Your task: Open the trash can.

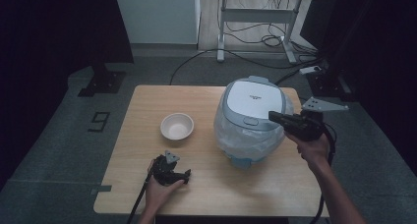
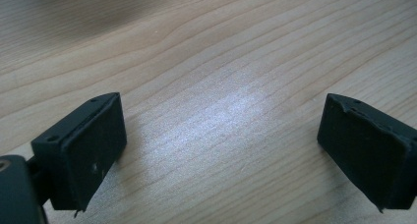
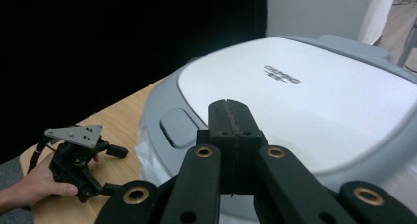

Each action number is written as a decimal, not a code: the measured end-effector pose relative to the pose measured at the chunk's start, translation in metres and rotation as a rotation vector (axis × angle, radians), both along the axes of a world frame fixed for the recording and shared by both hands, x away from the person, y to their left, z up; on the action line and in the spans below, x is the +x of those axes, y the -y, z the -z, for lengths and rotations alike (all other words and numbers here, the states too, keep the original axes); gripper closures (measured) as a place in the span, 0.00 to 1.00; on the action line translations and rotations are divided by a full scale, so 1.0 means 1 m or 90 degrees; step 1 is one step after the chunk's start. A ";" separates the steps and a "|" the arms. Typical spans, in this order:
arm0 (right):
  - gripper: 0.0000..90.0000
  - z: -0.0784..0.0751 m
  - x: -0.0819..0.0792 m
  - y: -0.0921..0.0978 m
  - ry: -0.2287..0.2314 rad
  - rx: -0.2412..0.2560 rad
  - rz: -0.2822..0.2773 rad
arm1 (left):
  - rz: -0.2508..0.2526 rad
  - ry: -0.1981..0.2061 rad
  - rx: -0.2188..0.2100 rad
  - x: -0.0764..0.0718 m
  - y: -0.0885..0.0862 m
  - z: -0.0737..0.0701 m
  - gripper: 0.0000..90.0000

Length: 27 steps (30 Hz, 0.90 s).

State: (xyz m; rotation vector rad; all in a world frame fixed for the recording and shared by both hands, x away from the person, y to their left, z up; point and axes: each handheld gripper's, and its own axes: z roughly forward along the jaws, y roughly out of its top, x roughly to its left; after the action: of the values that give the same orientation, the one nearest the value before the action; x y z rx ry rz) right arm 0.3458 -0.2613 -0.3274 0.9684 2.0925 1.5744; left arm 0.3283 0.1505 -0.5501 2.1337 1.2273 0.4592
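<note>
High view: closed right tool (image 1: pixel 273 116) hovers over rice cooker (image 1: pixel 252 118).

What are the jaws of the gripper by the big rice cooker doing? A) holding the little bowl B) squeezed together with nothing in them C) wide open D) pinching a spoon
B: in the right gripper view the right gripper has its two black jaws pressed flat against each other, holding nothing, just over the rice cooker lid.

A white-and-grey rice cooker (image 1: pixel 252 120) stands upright on the table's right side. Its lid is shut. Clear plastic wraps its body.
</note>
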 end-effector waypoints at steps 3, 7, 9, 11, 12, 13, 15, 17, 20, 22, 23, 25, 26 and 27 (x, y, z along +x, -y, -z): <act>1.00 0.000 0.003 -0.008 -0.002 -0.002 -0.009 | 0.000 0.000 0.000 0.000 0.000 0.000 0.04; 1.00 0.002 0.006 -0.014 -0.007 0.003 -0.016 | 0.000 0.000 0.000 0.000 0.000 0.000 0.04; 1.00 0.002 0.008 -0.017 -0.011 0.008 -0.023 | 0.000 0.000 0.000 0.000 0.000 0.000 0.04; 1.00 0.003 0.009 -0.020 -0.012 0.011 -0.026 | 0.000 0.000 0.000 0.000 0.000 0.000 0.04; 1.00 0.003 0.009 -0.021 -0.013 0.012 -0.028 | 0.000 0.000 0.000 0.000 0.000 0.000 0.04; 1.00 0.003 0.010 -0.022 -0.013 0.013 -0.030 | 0.000 0.000 0.000 0.000 0.000 0.000 0.04; 1.00 0.003 0.010 -0.023 -0.015 0.014 -0.032 | 0.000 0.000 0.000 0.000 0.000 0.000 0.04; 1.00 0.003 0.011 -0.027 -0.016 0.017 -0.040 | 0.000 0.000 0.000 0.000 0.000 0.000 0.04; 1.00 0.003 0.011 -0.030 -0.014 0.015 -0.046 | 0.000 0.000 0.000 0.000 0.000 0.000 0.04; 1.00 0.004 0.011 -0.032 -0.015 0.013 -0.051 | 0.000 0.000 0.000 0.000 0.000 0.000 0.04; 1.00 0.005 0.011 -0.033 -0.016 0.011 -0.053 | 0.000 0.000 0.000 0.000 0.000 0.000 0.04; 1.00 0.007 0.011 -0.036 -0.019 0.005 -0.058 | 0.000 0.000 0.000 0.000 0.000 0.000 0.04; 1.00 0.007 0.011 -0.036 -0.019 0.005 -0.058 | 0.000 0.000 0.000 0.000 0.000 0.000 0.04; 1.00 0.008 0.011 -0.037 -0.019 0.004 -0.059 | 0.000 0.000 0.000 0.000 0.000 0.000 0.04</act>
State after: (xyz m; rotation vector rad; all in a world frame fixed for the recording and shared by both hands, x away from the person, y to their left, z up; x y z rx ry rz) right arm 0.3573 -0.2244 -0.3352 0.9154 2.1828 1.6208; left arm 0.3283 0.1505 -0.5501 2.1338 1.2273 0.4591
